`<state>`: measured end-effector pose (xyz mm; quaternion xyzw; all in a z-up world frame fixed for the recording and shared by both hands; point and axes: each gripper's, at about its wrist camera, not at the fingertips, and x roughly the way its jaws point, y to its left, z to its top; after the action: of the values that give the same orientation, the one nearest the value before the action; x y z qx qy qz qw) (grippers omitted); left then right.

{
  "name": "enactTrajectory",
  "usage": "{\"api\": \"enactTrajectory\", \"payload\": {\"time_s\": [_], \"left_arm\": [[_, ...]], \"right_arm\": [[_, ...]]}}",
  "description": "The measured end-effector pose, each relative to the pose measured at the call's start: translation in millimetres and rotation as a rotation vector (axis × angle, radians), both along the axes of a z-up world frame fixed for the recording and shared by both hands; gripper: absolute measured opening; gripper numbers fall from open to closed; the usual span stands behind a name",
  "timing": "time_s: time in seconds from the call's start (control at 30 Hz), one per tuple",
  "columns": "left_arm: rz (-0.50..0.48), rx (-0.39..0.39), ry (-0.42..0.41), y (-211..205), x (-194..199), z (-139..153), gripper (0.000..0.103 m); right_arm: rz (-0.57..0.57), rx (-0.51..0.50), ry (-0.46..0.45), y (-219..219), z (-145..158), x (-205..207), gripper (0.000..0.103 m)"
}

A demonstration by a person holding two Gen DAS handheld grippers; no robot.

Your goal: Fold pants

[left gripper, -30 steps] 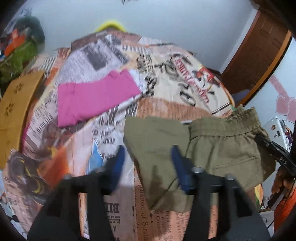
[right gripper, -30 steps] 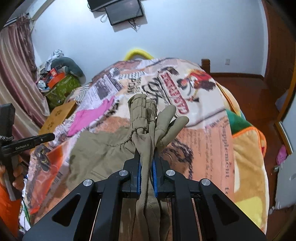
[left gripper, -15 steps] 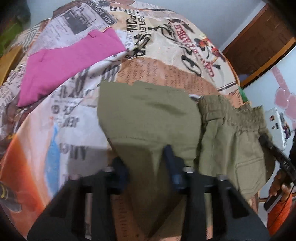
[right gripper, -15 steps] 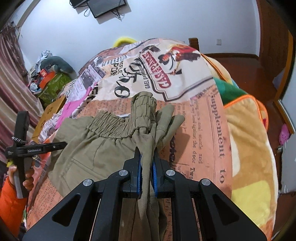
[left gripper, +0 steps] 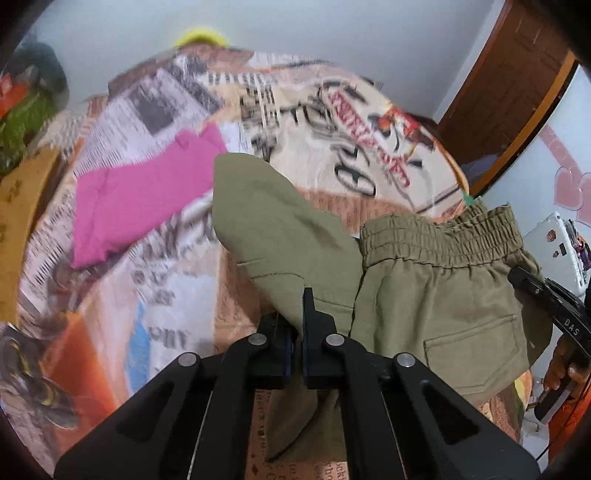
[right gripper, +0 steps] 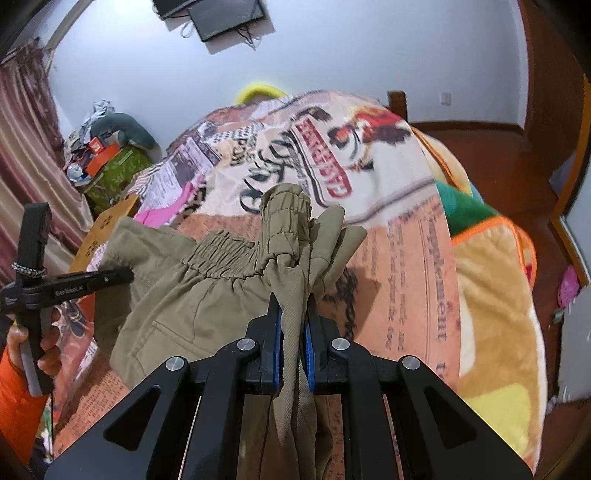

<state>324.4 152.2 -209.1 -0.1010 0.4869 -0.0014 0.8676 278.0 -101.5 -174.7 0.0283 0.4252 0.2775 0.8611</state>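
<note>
— While both tools are pointed down at the bed, what has the left gripper got?
— Its black jaws are pressed together on a fold of the olive-green cotton pants. The pinched cloth rises from the tips toward 11 o'clock as a lifted flap, and more of it hangs below the jaws toward 6 o'clock.
— And the rest of the garment in that view?
— The gathered elastic waistband lies at 2 o'clock from the tips, with a back pocket seam under it at 3 o'clock.
— The right gripper?
— Clamped too, its blue-lined pads closed on a bunched corner of the pants at the waistband. The cloth stands up in a crumpled tuft at 12 o'clock and trails down between the arms toward 6 o'clock. The body of the pants spreads out to 9 and 10 o'clock.
— What are they lying on?
— A fleece blanket printed like newspaper pages in orange, cream and black, covering the bed.
— Anything else nearby?
— A flat magenta garment lies on the blanket at 10 o'clock in the left view, apart from the pants. In the right view a hand with an orange sleeve holds the other tool's handle at 9 o'clock. A dark screen hangs on the pale wall at 12 o'clock.
</note>
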Motion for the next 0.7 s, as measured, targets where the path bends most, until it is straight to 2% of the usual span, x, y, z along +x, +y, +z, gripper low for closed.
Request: {"api": "enactTrajectory", "payload": {"time_s": [0.2,0.37,0.53,0.7], "left_arm": [[0.036,0.045,-0.089,28,-2,43,0.003],[0.097,0.08,-0.152,64,0,72,0.003],[0.149,0.165,-0.183,102,9,87,0.003],[0.228,0.193,-0.192,152,21,87,0.003]], "right_arm": [[0.038,0.015,-0.065,26,28,12,0.009],[0.085,0.035,-0.125,67,49,24,0.009],[0.132,0.042,-0.172,114,59,42,0.008],[0.167,0.047,-0.195,163,62,61,0.009]]}}
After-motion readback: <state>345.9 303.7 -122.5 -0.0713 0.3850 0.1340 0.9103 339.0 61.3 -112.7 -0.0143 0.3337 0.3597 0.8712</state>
